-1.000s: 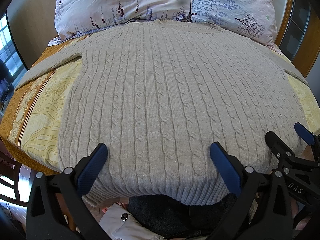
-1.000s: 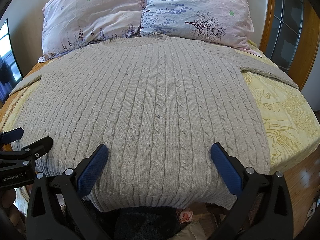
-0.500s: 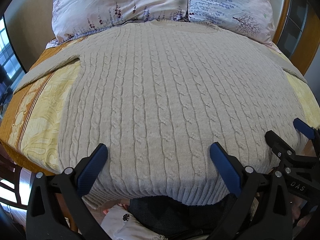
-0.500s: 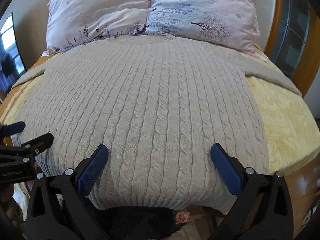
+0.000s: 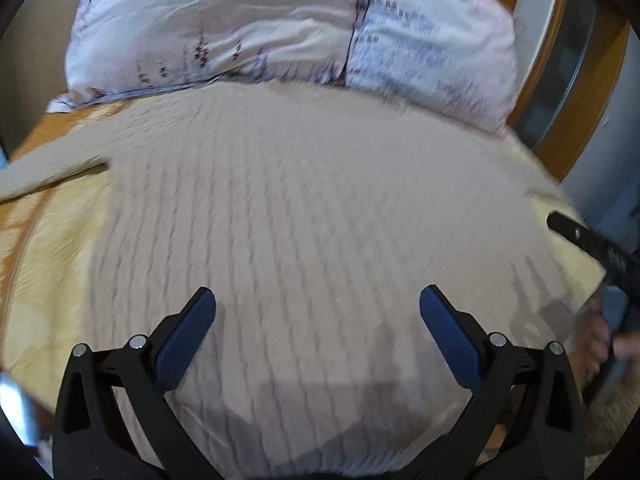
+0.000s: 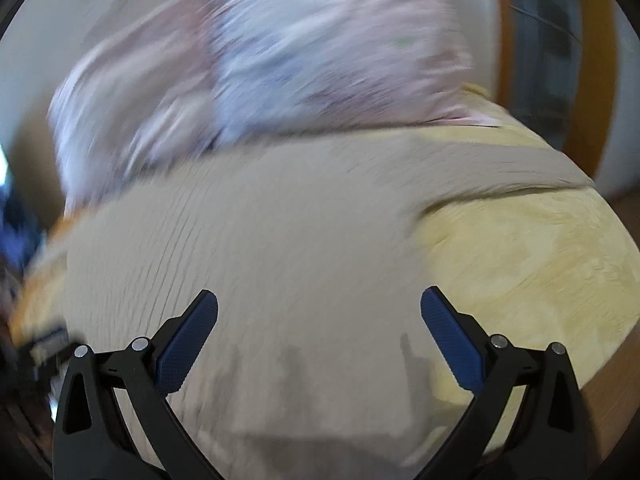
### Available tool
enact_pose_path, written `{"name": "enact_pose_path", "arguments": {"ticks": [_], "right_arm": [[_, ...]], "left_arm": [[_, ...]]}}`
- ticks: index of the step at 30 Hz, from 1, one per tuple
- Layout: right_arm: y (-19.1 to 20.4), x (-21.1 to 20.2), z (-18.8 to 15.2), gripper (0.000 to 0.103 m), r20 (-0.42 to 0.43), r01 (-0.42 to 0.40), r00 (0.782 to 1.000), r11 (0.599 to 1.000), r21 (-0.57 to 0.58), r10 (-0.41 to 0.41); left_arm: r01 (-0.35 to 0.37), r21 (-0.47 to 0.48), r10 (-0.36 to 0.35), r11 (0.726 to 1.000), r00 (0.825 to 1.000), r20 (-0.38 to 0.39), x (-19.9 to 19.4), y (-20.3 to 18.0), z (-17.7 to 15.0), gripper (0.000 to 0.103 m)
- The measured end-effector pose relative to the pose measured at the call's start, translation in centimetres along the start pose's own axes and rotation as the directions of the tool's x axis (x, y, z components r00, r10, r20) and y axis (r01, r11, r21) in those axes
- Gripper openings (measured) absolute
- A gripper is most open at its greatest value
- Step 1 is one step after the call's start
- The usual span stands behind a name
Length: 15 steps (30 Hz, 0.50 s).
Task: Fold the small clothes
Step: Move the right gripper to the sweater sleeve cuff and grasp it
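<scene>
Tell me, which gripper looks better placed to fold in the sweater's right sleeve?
Probably the right gripper: its open fingers sit over the sweater near the right sleeve. The left gripper, also open, hangs over the sweater's middle.

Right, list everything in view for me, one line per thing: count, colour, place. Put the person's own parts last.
sweater: one, beige cable knit, spread flat on the bed, neck toward the pillows, a sleeve out to each side.
pillows: two, pale pink with a purple floral print, side by side at the head of the bed.
bedspread: one, yellow patterned with an orange border, under the sweater.
bed frame: wooden, orange-brown, on the right past the pillows.
left gripper: black with blue pads, open, over the sweater's lower part.
right gripper: black with blue pads, open, over the sweater's lower right part.
hand: one, at the right edge of the left wrist view, blurred.
</scene>
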State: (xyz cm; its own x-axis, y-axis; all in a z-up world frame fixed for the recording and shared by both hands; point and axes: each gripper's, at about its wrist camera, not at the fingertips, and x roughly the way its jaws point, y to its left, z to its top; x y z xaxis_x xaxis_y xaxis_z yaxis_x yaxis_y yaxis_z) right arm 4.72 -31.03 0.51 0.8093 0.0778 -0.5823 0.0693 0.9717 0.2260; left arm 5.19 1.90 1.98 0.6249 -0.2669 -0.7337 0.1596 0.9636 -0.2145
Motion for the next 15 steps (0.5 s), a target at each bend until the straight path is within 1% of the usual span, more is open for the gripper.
{"name": "enact_pose_path", "arguments": {"ticks": [1,2,3,4,5,6,7,8,9,12,15], "right_arm": [[-2.0,0.1,1.4,0.101,0.015,0.003,1.0,0.997,0.072,-0.004],[-3.7,0.4,2.7,0.096,0.02,0.013,1.0,0.991,0.13,-0.016],[-5.4,0.8,3.7,0.089,0.019,0.027,0.999,0.984,0.177,-0.031],[-6.7,1.3,4.5,0.085,0.016,0.042,0.999,0.977,0.209,-0.046],[-8.7,1.8,5.4,0.077,0.01,0.063,0.998,0.963,0.264,-0.068],[-10.7,2.5,6.1,0.071,-0.005,0.082,0.996,0.943,0.324,-0.085],[-12.1,3.0,6.5,0.069,-0.018,0.09,0.996,0.923,0.373,-0.09],[-14.1,3.7,7.0,0.065,-0.031,0.085,0.996,0.892,0.443,-0.08],[-15.0,4.2,7.2,0.059,-0.039,0.084,0.996,0.873,0.48,-0.075],[-18.4,5.6,7.6,0.055,-0.066,0.096,0.995,0.794,0.6,-0.07],[-20.4,6.3,7.8,0.054,-0.08,0.106,0.994,0.74,0.664,-0.071]], "left_arm": [[0.023,-0.021,-0.023,1.0,1.0,0.014,0.1,0.5,0.8,0.101],[0.025,-0.031,-0.024,0.999,1.0,0.02,0.3,0.7,1.4,0.101],[0.019,-0.035,-0.019,0.999,1.0,0.023,0.5,0.9,2.1,0.101],[0.0,-0.032,0.001,0.999,1.0,0.019,0.9,1.2,3.1,0.101],[-0.018,-0.025,0.018,1.0,1.0,0.013,1.1,1.3,3.7,0.101],[-0.042,-0.015,0.042,0.999,0.999,0.002,1.4,1.4,4.5,0.101],[-0.064,-0.004,0.064,0.998,0.998,-0.016,1.9,1.6,5.5,0.101],[-0.069,0.0,0.069,0.998,0.997,-0.027,2.2,1.8,6.1,0.101],[-0.071,0.003,0.071,0.997,0.997,-0.04,2.6,2.0,6.8,0.101],[-0.061,0.001,0.061,0.998,0.996,-0.067,3.7,2.8,8.2,0.101],[-0.073,0.008,0.074,0.997,0.994,-0.085,4.7,3.2,9.1,0.101]]}}
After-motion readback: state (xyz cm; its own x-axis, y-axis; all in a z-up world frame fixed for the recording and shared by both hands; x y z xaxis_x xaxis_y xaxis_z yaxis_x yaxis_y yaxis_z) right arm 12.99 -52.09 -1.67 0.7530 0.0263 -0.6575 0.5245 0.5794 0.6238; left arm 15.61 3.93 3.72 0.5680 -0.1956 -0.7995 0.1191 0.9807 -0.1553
